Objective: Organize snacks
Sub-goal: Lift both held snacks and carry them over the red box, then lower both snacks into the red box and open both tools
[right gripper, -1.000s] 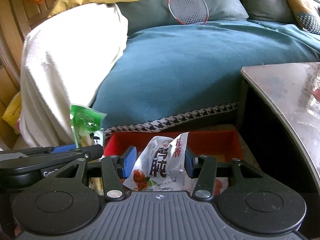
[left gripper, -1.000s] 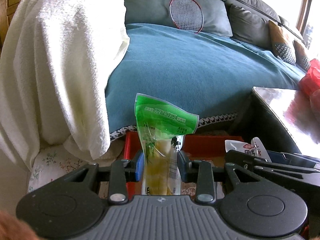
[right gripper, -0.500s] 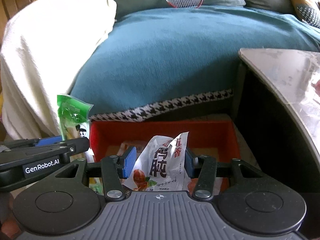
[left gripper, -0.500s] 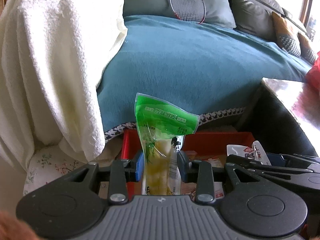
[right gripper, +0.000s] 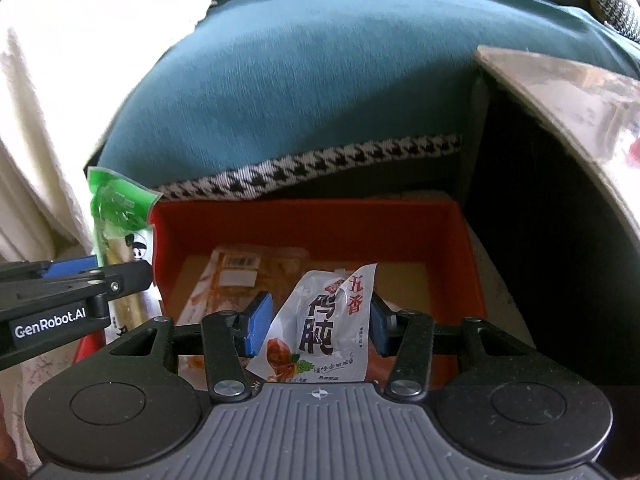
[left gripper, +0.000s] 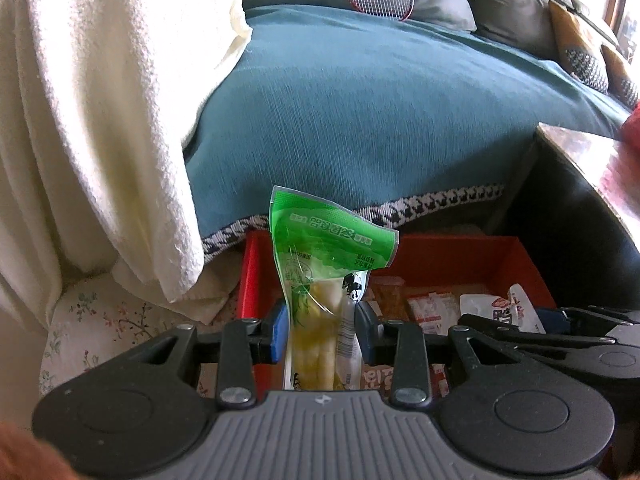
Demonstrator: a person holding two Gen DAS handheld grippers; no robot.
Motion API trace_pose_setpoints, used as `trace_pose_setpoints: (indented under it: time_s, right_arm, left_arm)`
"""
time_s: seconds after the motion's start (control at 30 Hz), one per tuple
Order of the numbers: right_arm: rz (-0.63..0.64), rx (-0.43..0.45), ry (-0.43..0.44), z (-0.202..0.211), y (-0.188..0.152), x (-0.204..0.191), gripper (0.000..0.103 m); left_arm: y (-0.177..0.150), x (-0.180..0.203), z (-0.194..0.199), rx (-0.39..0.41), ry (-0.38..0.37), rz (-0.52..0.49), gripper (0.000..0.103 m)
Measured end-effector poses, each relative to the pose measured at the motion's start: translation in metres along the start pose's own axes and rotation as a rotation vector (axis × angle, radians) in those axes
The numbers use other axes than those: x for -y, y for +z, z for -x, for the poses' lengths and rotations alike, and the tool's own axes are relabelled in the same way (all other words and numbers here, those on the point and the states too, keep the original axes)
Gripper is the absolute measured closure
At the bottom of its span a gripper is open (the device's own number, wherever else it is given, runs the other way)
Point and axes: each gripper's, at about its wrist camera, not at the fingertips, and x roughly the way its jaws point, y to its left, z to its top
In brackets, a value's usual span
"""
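Orange packet on red bin floor, right view only.

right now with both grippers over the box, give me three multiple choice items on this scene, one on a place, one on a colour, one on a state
1. Where does the red open-topped box sit?
A. on the floor beside the teal-covered sofa
B. on the sofa
C. on the table

2. What colour is the top of the clear packet of pale stalks in the left gripper?
A. blue
B. green
C. yellow

3. What state is the right gripper in?
A. open and empty
B. out of sight
C. shut on the white crinkled snack pouch with dark lettering

Answers: 1 A, the box lies below the sofa's houndstooth hem; 2 B, the sealed header is green; 3 C, the blue pads flank the pouch and hold it upright above the box.
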Motion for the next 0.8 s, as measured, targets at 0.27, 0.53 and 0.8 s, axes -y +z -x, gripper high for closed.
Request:
trace_pose_setpoints:
  time_s: [0.27,0.53,0.8]
  right_arm:
    - [0.001,-0.037,-0.007,-0.011,-0.006,0.001,0.045]
    - [-0.004,-0.068,-0.014,-0.020,-0.009,0.005,0.044]
    - [-0.010,-0.085,-0.018,-0.024,-0.011,0.004,0.041]
  left_arm:
    - [-0.005,0.001,-0.007,-0.018,0.013,-0.008,0.074]
    - [-0.008,0.001,-0.012,-0.032,0.014,-0.010,0.073]
    - [-0.007,-0.001,-0.014,-0.039,0.022,-0.002,0.070]
